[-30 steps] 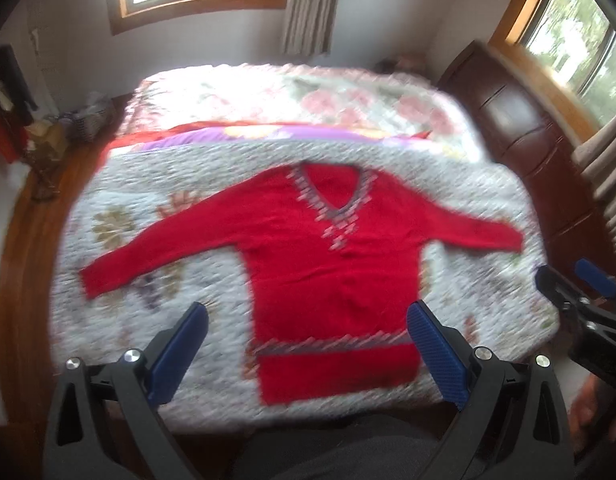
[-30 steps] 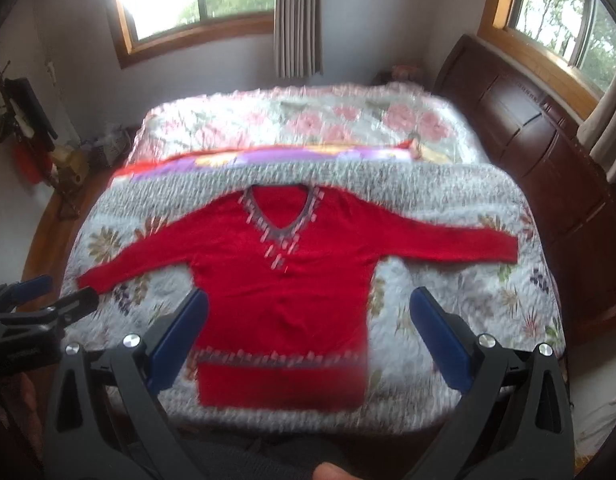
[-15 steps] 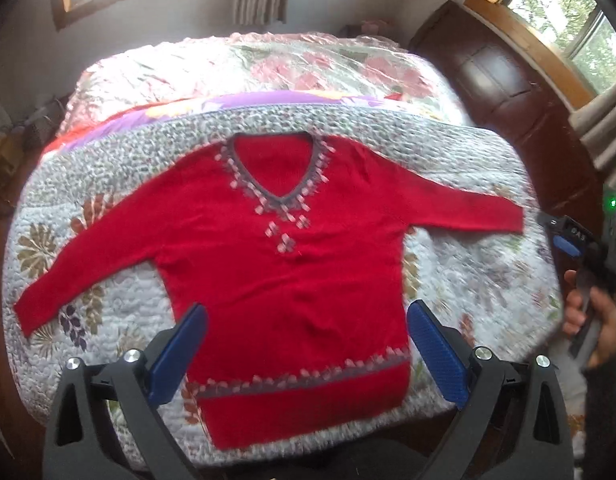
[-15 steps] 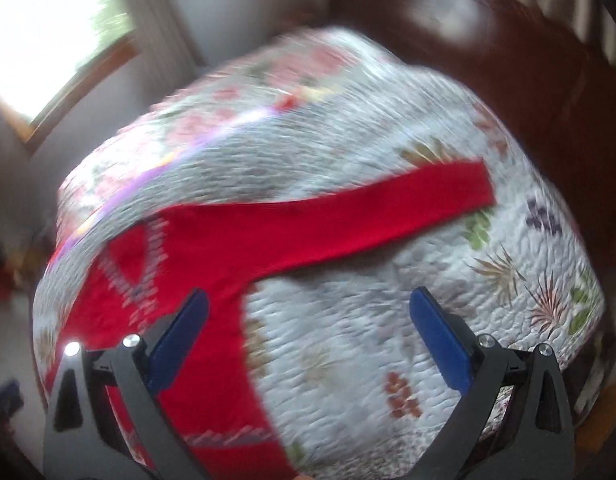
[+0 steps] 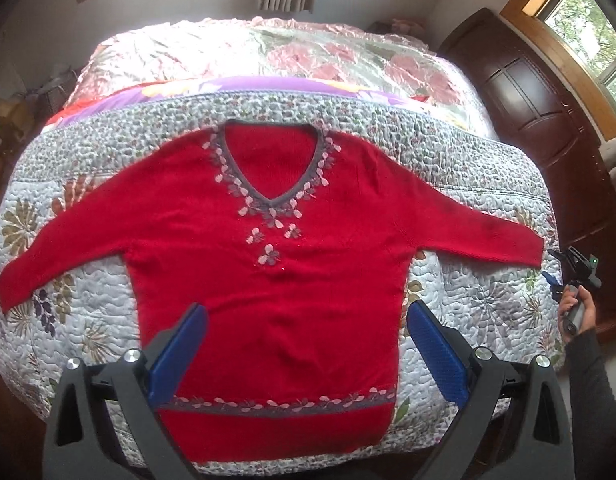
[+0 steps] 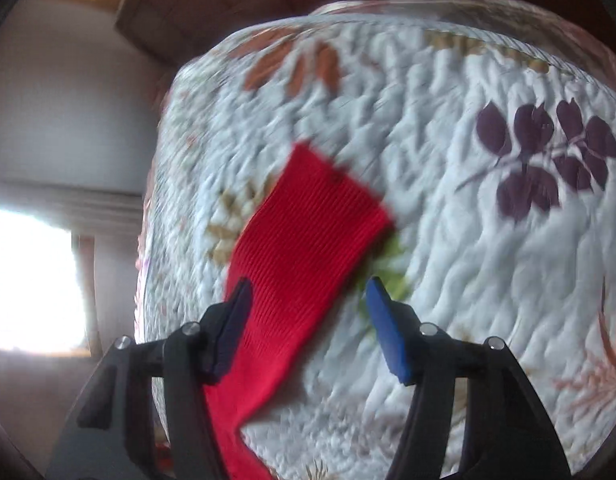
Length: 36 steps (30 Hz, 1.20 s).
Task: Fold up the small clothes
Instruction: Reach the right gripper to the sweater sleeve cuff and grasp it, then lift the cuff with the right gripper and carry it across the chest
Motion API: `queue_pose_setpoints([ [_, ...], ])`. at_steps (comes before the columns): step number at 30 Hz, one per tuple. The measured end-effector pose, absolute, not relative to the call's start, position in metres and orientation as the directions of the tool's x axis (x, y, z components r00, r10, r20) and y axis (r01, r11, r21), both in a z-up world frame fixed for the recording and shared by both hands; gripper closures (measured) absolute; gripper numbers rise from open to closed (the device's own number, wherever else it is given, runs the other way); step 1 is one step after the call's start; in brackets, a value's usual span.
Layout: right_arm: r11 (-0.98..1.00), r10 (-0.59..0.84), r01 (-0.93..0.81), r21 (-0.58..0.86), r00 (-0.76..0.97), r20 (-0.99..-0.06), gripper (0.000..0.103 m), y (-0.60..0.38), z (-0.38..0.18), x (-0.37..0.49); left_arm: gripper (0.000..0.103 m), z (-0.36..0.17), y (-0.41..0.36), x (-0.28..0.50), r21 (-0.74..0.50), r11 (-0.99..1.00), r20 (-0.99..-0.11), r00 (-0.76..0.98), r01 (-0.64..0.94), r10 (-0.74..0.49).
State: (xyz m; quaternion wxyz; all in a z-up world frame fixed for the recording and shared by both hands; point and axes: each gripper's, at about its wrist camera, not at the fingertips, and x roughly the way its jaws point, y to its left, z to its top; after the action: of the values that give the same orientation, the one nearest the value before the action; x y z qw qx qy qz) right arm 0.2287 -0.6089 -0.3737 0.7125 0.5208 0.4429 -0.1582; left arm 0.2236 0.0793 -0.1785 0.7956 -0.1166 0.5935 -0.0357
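So far nothing is folded. Down low, the left gripper (image 5: pixel 304 354) hangs over the red sweater (image 5: pixel 268 280) with its jaws wide apart, holding nothing. The sweater lies flat on the flowery quilt (image 5: pixel 468 304), both sleeves stretched out. Only the right wrist view shows the right gripper (image 6: pixel 306 326) up close: jaws apart around the right sleeve cuff (image 6: pixel 308 216), not pinching yet. Only the left view shows the whole sweater and, farther back, the pink blanket (image 5: pixel 268 48).
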Motion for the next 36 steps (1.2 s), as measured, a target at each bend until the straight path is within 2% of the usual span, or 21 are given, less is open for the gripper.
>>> queue_pose_setpoints([
  [11,0.349,0.241,0.687,0.637,0.591,-0.770,0.044,-0.629,-0.396,0.241,0.004,-0.191,0.062,0.227,-0.219,0.971,-0.949,0.252,-0.098,-0.189],
  [12,0.352,0.235,0.687,0.635,0.592,-0.771,0.047,-0.628,-0.396,0.240,0.004,-0.193,0.063,0.225,-0.216,0.971,-0.951,0.249,-0.105,-0.185],
  [14,0.372,0.224,0.685,0.627,0.589,-0.776,0.065,-0.628,-0.395,0.240,0.004,-0.196,0.068,0.221,-0.218,0.968,-0.953,0.243,-0.123,-0.184],
  [16,0.376,0.239,0.677,0.633,0.589,-0.772,0.097,-0.628,-0.398,0.242,0.004,-0.199,0.073,0.218,-0.229,0.963,-0.953,0.235,-0.141,-0.192],
  [22,0.425,0.219,0.639,0.641,0.614,-0.758,0.097,-0.618,-0.378,0.248,0.004,-0.201,0.090,0.203,-0.252,0.949,-0.950,0.232,-0.187,-0.207],
  [27,0.563,0.188,0.554,0.613,0.637,-0.747,0.097,-0.585,-0.321,0.266,0.004,-0.196,0.114,0.196,-0.299,0.924,-0.938,0.252,-0.239,-0.238],
  [36,0.724,0.189,0.388,0.570,0.684,-0.705,0.097,-0.501,-0.232,0.297,0.004,-0.182,0.149,0.202,-0.365,0.903,-0.906,0.310,-0.228,-0.288],
])
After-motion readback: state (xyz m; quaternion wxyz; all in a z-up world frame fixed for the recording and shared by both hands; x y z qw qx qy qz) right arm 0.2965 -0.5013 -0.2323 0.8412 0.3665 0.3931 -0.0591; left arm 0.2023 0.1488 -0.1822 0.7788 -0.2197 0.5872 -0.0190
